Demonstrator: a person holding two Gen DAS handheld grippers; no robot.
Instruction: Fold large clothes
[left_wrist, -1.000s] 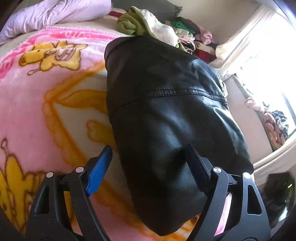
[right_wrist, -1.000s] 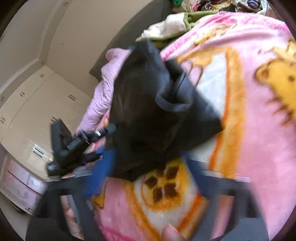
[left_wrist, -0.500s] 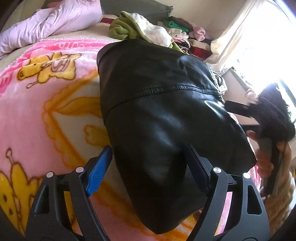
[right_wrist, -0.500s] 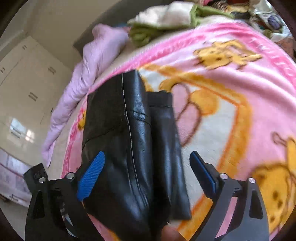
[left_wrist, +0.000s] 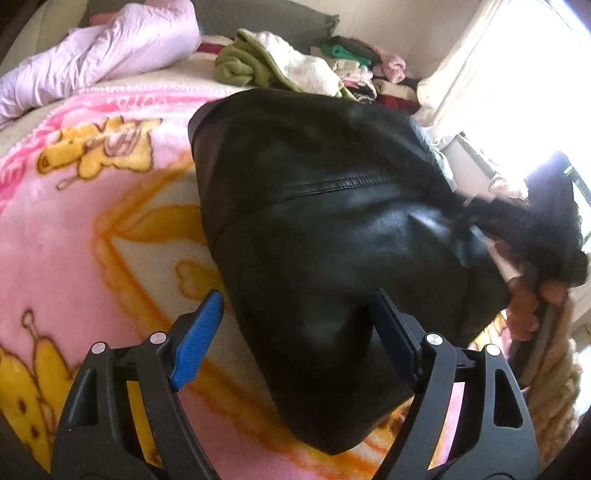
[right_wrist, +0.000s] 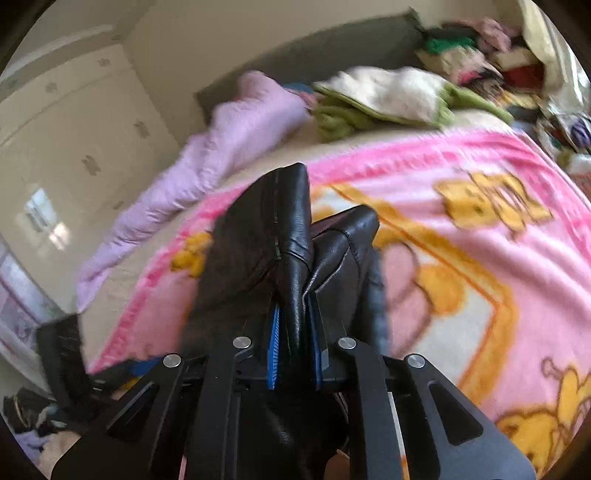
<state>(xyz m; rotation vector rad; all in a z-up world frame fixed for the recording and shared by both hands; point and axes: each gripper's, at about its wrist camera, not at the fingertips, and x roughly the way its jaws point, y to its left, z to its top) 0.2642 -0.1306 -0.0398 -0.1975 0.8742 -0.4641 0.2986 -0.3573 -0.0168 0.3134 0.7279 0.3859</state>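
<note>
A black leather jacket (left_wrist: 332, 229) lies folded in a thick bundle on the pink cartoon blanket (left_wrist: 92, 221). My left gripper (left_wrist: 295, 325) is open, its blue pads either side of the jacket's near end, not closed on it. In the right wrist view my right gripper (right_wrist: 293, 347) is shut on a raised fold of the jacket (right_wrist: 295, 236), which bunches up between the blue pads. The right gripper also shows, blurred, at the jacket's right edge in the left wrist view (left_wrist: 469, 229), with the hand holding it.
A lilac quilted garment (left_wrist: 92, 70) lies at the far left of the bed. A green and white garment (left_wrist: 273, 62) and a pile of mixed clothes (left_wrist: 362, 70) sit at the far end. A bright window (left_wrist: 535, 92) is at the right.
My right gripper has closed on a fold at the jacket's edge; it was open half a second ago. The left gripper has stayed open over the jacket's near end.
</note>
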